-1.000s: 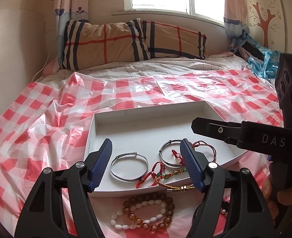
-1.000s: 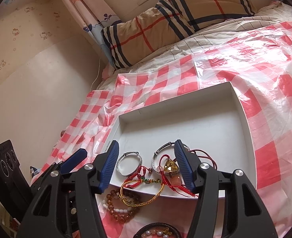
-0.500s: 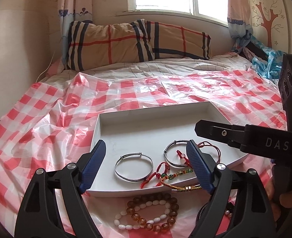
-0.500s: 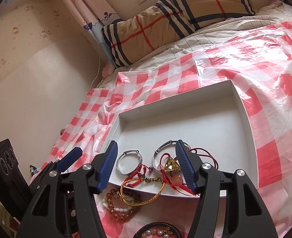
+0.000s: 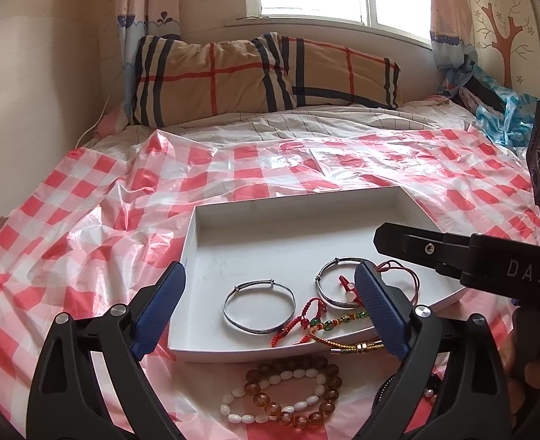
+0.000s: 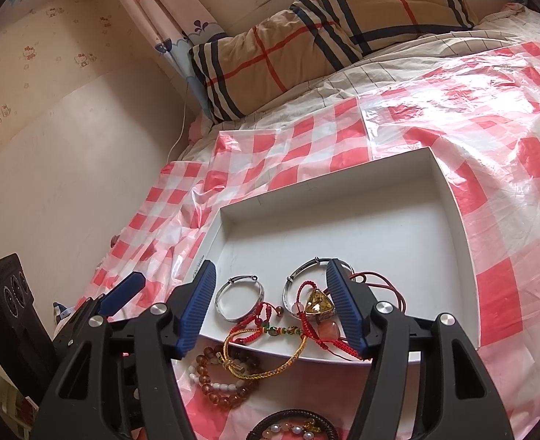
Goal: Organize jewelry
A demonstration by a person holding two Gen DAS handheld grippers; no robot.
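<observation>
Left claw [image 5: 270, 308] was opening over the silver bangle [image 5: 258, 306] lying loose in the white tray [image 5: 306, 227]; right claw [image 6: 270, 308] hung apart, empty. Next, I'd judge: the beaded bracelets [image 5: 284, 392] lying near the tray's edge.

Left gripper [image 5: 270, 310] tilted downward, jaws opening wide, nothing between the pads. Right gripper [image 6: 275, 308] also tilted downward, jaws parted, not clamped on anything. Hand [image 5: 523, 370] visible on the right gripper's handle.
</observation>
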